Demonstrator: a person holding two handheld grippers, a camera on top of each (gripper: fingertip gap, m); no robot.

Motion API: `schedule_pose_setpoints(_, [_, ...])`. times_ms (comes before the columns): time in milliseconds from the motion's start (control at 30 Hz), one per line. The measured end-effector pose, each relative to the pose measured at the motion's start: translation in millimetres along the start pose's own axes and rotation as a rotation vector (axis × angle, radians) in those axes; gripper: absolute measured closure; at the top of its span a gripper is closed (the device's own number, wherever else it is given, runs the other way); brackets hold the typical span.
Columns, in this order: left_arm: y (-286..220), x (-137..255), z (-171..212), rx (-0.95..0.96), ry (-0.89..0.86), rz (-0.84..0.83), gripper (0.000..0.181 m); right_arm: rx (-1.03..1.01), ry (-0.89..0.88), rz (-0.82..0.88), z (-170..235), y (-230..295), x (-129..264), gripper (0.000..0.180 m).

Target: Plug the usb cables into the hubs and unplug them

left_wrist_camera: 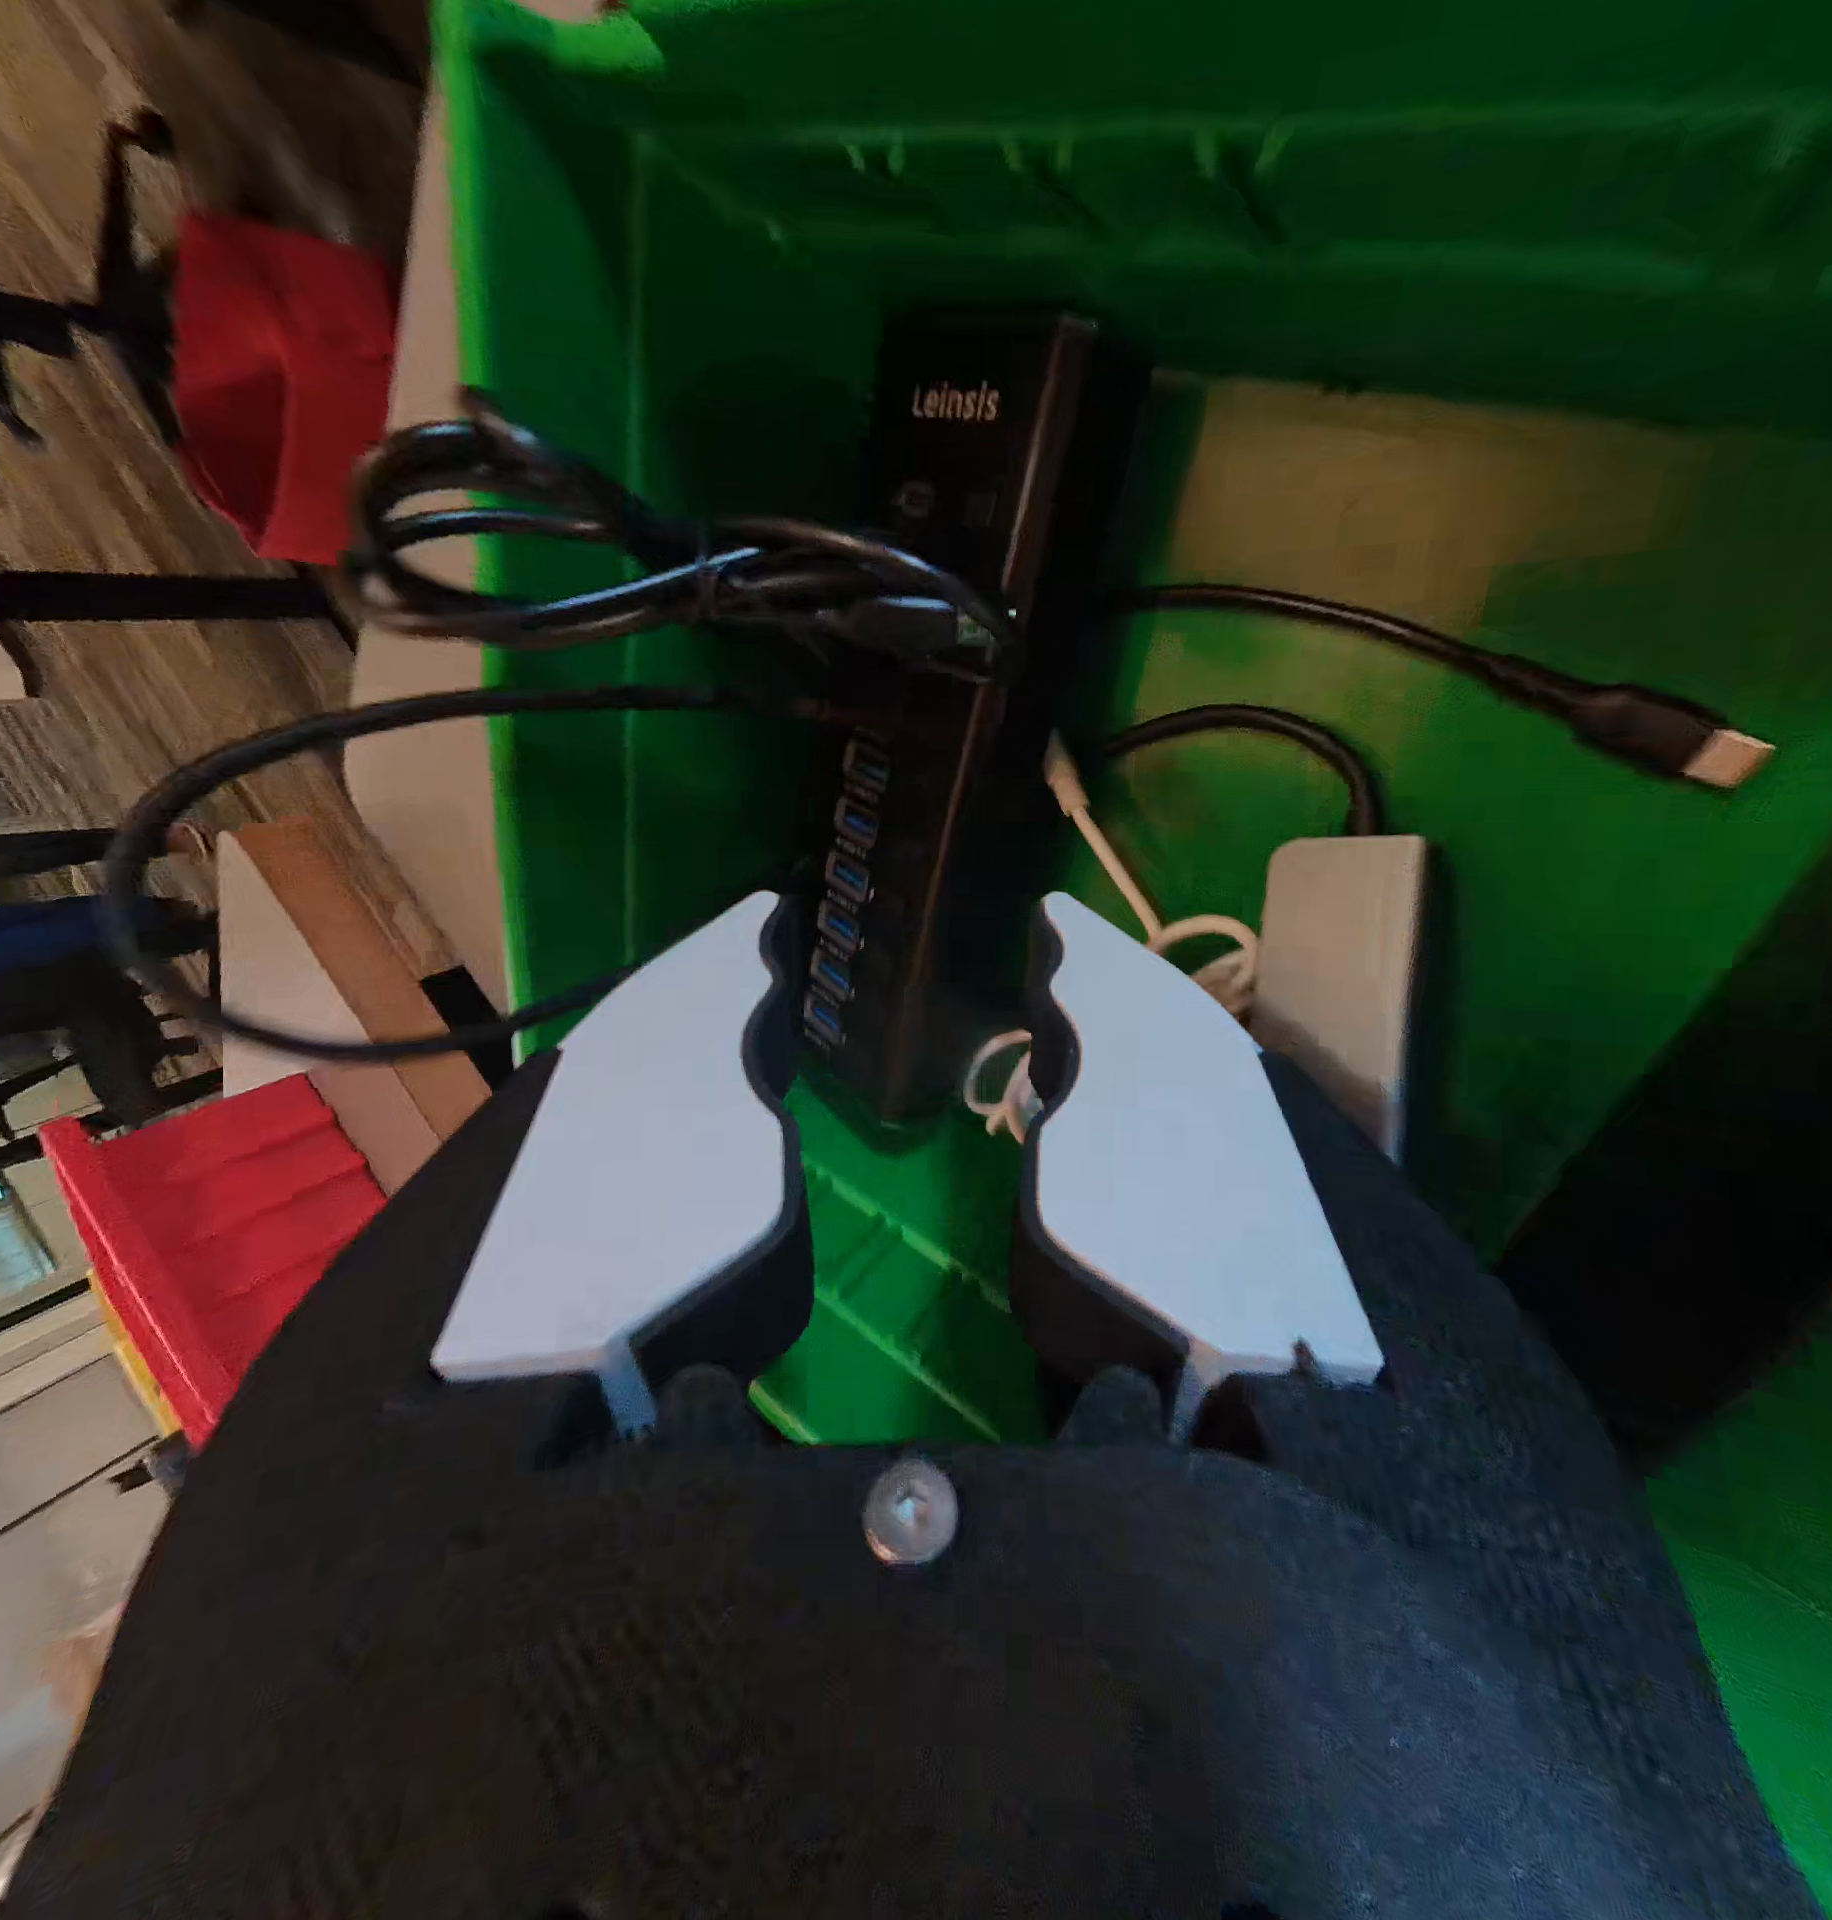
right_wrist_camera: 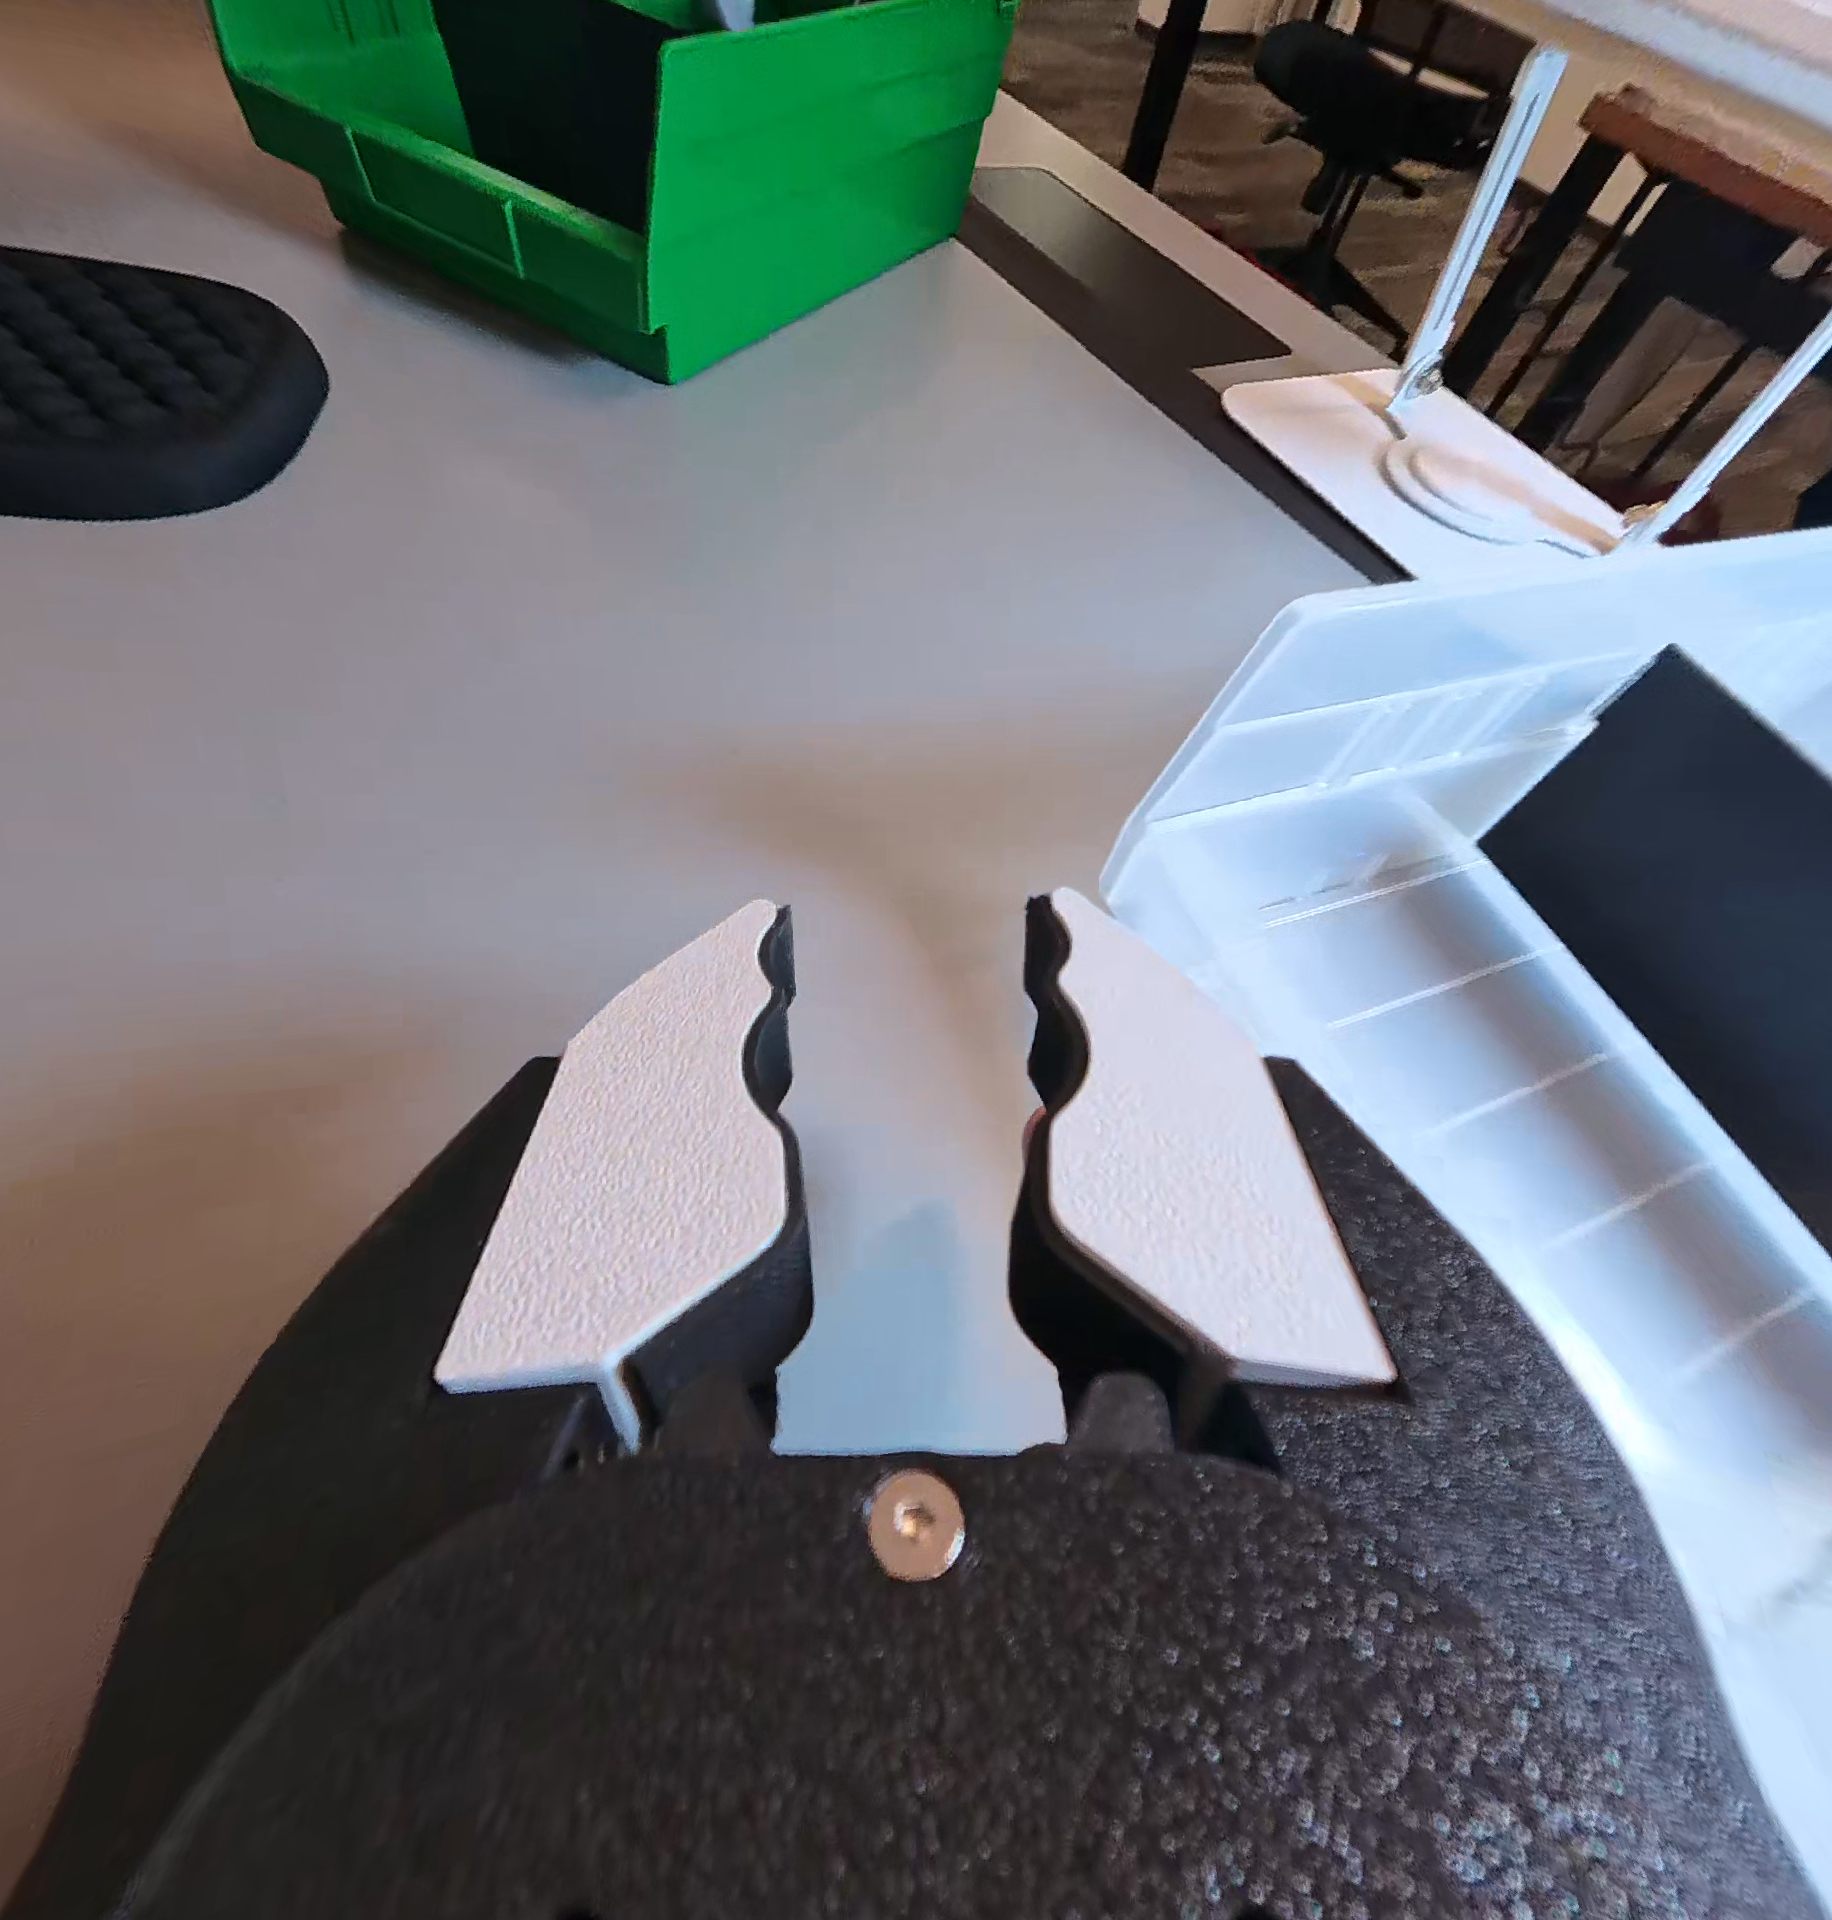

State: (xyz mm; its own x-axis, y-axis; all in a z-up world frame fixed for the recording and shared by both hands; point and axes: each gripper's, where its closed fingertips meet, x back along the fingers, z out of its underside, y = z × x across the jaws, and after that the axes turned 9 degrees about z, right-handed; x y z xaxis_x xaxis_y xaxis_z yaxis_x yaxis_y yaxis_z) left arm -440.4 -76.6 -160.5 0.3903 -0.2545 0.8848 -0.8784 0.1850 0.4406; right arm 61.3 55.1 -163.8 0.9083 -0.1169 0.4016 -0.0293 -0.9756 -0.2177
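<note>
In the left wrist view the left hand-held gripper hangs spread apart and empty over the inside of a green bin, with the near end of a black USB hub lying in the gap between its 2 fingers; I cannot tell whether either finger touches it. The hub's long axis runs from lower centre up toward the upper centre of the frame, almost in line with the fingers, and its row of blue ports faces the left side of the frame. A coiled black cable has its plug at a port midway along the hub, seemingly seated. A second black cable with a bare silver plug lies loose at the right of the frame, beside a grey block and a thin white cable. In the right wrist view the right hand-held gripper is also parted and empty over the bare grey surface, the bin well away at the upper left and a clear plastic bin just beside it at the right. The left is by far the nearer, and looks set to steady the hub.
</note>
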Motion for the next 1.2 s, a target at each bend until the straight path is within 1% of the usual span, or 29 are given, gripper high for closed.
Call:
schedule_pose_setpoints(100, [8.6,-27.4,6.3,-0.083,0.118,0.01,0.134,-0.011,-0.001,-0.023,4.2,3.9,-0.9,0.137])
schedule_pose_setpoints(233, [11.9,-54.2,20.5,-0.182,0.214,0.053,0.122,-0.06,-0.021,-0.059,4.2,5.8,0.1,0.139])
schedule_pose_setpoints(300, [10.6,-62.2,21.2,-0.261,0.219,0.053,0.129,-0.076,-0.028,-0.065,4.1,4.2,1.1,0.14])
schedule_pose_setpoints(333, [11.6,-63.2,19.4,-0.291,0.211,0.041,0.129,-0.082,-0.031,-0.066,4.0,3.1,1.8,0.14])
schedule_pose_setpoints(433, [17.0,-64.1,15.7,-0.343,0.184,-0.023,0.134,-0.103,-0.052,-0.067,1.0,-0.3,4.9,0.142])
schedule_pose_setpoints(533, [19.3,-55.0,11.9,-0.368,0.145,-0.078,0.148,-0.117,-0.056,-0.066,0.7,-3.7,6.3,0.142])
schedule_pose_setpoints(600, [21.9,-45.2,11.7,-0.372,0.12,-0.11,0.149,-0.115,-0.054,-0.059,1.8,-5.2,6.6,0.143])
schedule_pose_setpoints(700, [27.8,-26.8,12.9,-0.405,0.104,-0.189,0.15,-0.113,-0.062,-0.054,0.4,-4.3,7.3,0.145])
schedule_pose_setpoints(767, [27.1,-7.6,9.2,-0.394,0.06,-0.219,0.15,-0.108,-0.075,-0.05,-3.0,-2.5,8.8,0.145])
schedule_pose_setpoints(967, [11.3,77.4,-13.7,-0.392,-0.144,-0.377,0.151,-0.123,-0.121,-0.082,-17.5,14.1,11.1,0.146])
schedule_pose_setpoints(1067, [-14.6,123.7,-31.4,-0.426,-0.264,-0.459,0.151,-0.147,-0.135,-0.124,-28.5,30.7,7.8,0.145])
schedule_pose_setpoints(1133, [-43.6,155.1,-49.7,-0.464,-0.368,-0.5,0.152,-0.152,-0.153,-0.14,-41.9,41.1,4.6,0.144])
schedule_pose_setpoints(1200, [-80.8,184.7,-72.1,-0.51,-0.482,-0.533,0.151,-0.17,-0.172,-0.143,-60.8,46.6,0.3,0.137])
